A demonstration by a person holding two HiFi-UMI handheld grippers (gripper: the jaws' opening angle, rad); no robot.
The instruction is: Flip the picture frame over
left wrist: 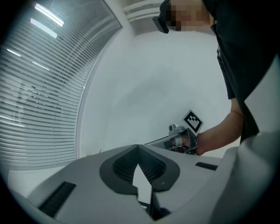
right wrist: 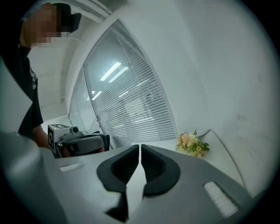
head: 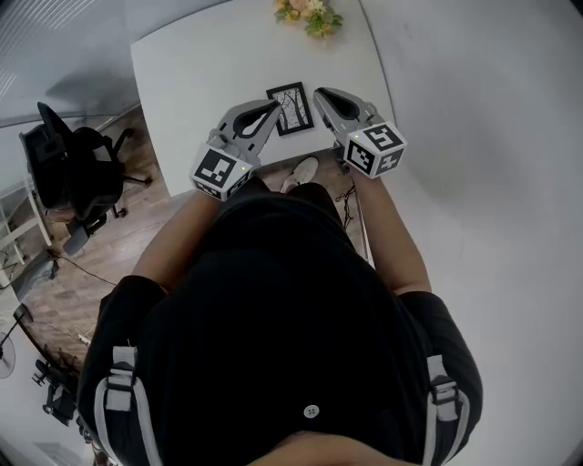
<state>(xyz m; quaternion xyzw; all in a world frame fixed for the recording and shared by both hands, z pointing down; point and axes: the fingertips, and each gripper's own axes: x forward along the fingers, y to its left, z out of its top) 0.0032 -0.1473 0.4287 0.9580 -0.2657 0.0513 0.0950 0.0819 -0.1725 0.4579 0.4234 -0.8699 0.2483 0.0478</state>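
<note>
The picture frame (head: 290,107) is black with a drawing of branches. It lies flat, picture side up, near the front edge of the white table (head: 200,64). In the head view my left gripper (head: 275,107) hovers at the frame's left edge and my right gripper (head: 320,94) just off its right edge, both lifted above the table. Each gripper is shut with nothing between its fingertips. The left gripper view shows its own tips (left wrist: 138,147) meeting. The right gripper view shows its tips (right wrist: 140,147) almost touching. The frame shows in neither gripper view.
A bunch of flowers (head: 310,16) (right wrist: 192,143) lies at the table's far edge. A black office chair (head: 77,173) stands on the wooden floor to the left. White walls and a blind-covered window surround the table. My shoe (head: 301,171) shows below the table's front edge.
</note>
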